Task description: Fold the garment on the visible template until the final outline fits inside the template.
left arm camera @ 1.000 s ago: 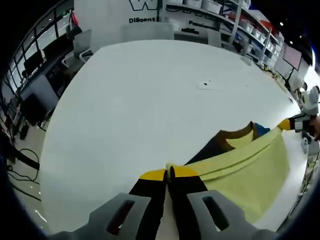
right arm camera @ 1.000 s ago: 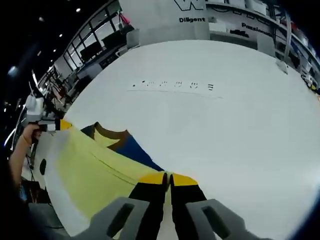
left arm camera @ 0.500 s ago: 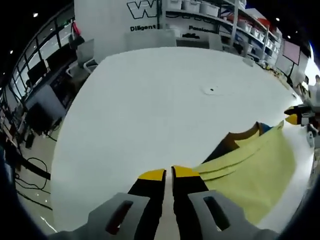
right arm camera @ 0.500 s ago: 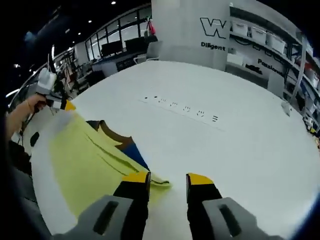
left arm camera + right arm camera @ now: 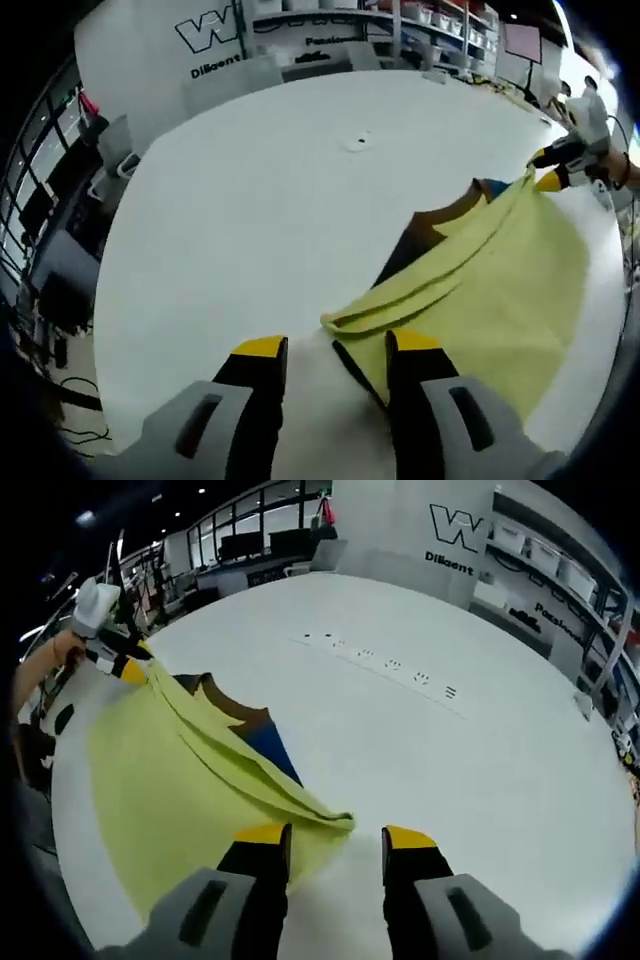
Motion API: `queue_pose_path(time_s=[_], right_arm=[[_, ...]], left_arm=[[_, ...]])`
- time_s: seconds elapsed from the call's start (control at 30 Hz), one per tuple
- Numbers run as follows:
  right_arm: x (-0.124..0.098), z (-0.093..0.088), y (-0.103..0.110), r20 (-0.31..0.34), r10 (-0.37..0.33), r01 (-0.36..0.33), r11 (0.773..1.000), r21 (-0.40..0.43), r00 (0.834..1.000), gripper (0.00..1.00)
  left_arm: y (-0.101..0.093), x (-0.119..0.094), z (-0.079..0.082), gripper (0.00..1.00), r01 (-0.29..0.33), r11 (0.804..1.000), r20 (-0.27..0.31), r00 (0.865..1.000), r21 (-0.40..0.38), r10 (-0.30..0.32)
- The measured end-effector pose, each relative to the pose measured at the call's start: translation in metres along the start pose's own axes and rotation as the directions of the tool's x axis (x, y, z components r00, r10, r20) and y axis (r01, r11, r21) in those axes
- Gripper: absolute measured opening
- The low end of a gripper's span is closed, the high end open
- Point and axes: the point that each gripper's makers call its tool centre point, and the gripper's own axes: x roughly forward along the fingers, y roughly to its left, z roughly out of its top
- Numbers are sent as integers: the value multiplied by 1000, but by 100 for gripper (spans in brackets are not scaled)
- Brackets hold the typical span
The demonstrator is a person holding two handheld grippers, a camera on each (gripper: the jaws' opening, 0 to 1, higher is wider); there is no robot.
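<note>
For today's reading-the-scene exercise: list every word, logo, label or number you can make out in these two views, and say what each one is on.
"W": large dark logo on the white wall behind the table, cut off in both views.
"Diligent": small print under that logo on the wall.
Second word further along the wall, beginning with "P": too blurred to read.
Row of small dark marks printed on the table: too small to read.
Yellow garment: no text visible.

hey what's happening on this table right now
A person is folding a yellow garment on a white table with two hand-held grippers. The garment lies partly folded, a dark and blue section showing under its far fold. The left gripper and right gripper are both open, each at a corner of the folded edge, holding nothing.
</note>
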Motion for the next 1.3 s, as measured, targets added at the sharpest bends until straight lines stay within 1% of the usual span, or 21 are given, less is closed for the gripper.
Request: queue_pose_path(time_s=[0.03, 0.07, 0.1, 0.13, 0.17, 0.23, 0.27, 0.37, 0.47, 0.53, 0.57, 0.63, 0.7, 0.77, 0.83, 0.93, 1.0, 1.1, 1.17, 1.23, 1.3], right_arm=[[2, 1, -2, 0, -6, 6, 1000, 10, 1000, 31], [5, 5, -6, 15, -17, 17, 999, 27, 1000, 31], [7, 7, -8, 22, -25, 24, 999, 40, 999, 30], [10, 8, -12, 24, -43, 41, 996, 73, 999, 29], [10, 8, -13, 26, -51, 48, 995, 84, 998, 29], [11, 12, -18, 38, -71, 66, 991, 114, 997, 29], [9, 17, -22, 64, -91, 82, 989, 123, 994, 28], [5, 19, -24, 70, -98, 89, 988, 125, 993, 28], [2, 19, -20, 78, -88, 79, 991, 109, 993, 28], [0, 18, -17, 79, -80, 71, 992, 107, 994, 30], [-2, 20, -13, 92, -63, 52, 992, 117, 994, 32], [-6, 19, -11, 90, -60, 48, 991, 124, 994, 34], [-10, 20, -7, 101, -52, 39, 991, 130, 994, 35], [-15, 22, 0, 124, -28, 7, 987, 162, 992, 37], [-18, 20, 4, 128, -14, -9, 984, 180, 992, 39], [-25, 17, 11, 135, 2, -28, 982, 189, 991, 43], [-28, 13, 17, 134, 17, -43, 980, 197, 991, 46], [-31, 7, 24, 121, 35, -59, 978, 201, 992, 50], [-35, 4, 30, 121, 48, -70, 980, 184, 991, 53], [-37, 1, 34, 122, 58, -79, 982, 174, 991, 56], [-39, -3, 39, 118, 79, -99, 979, 180, 990, 62]], left_arm=[[1, 3, 0, 44, 0, 1000, 1, 1000, -1, 0], [2, 8, -1, 43, -5, 1000, -8, 1000, -15, 5], [4, 10, 0, 43, -13, 999, -5, 1000, -30, 13], [9, 13, 5, 43, -35, 998, 13, 999, -52, 36], [15, 15, 8, 43, -61, 994, 27, 998, -85, 64], [20, 15, 11, 42, -76, 990, 35, 996, -115, 81], [23, 15, 14, 42, -84, 989, 44, 995, -121, 89], [27, 12, 18, 38, -102, 989, 56, 993, -112, 109], [26, 7, 16, 39, -98, 990, 54, 993, -104, 104], [26, 4, 14, 39, -93, 989, 51, 994, -115, 99], [26, 2, 14, 39, -86, 989, 57, 994, -120, 93], [24, -3, 13, 39, -76, 986, 63, 994, -147, 86], [22, -8, 13, 40, -67, 987, 70, 995, -148, 78], [17, -13, 12, 40, -51, 988, 74, 995, -147, 62], [14, -17, 12, 42, -36, 987, 83, 995, -157, 50], [14, -23, 12, 48, -43, 986, 93, 994, -158, 58], [8, -28, 13, 50, -17, 985, 111, 993, -170, 36], [3, -33, 12, 55, -5, 986, 111, 994, -167, 24], [0, -36, 11, 57, 3, 987, 122, 992, -163, 17], [-6, -40, 12, 61, 29, 983, 145, 989, -181, -2], [-11, -43, 8, 64, 40, 982, 139, 990, -186, -14]])
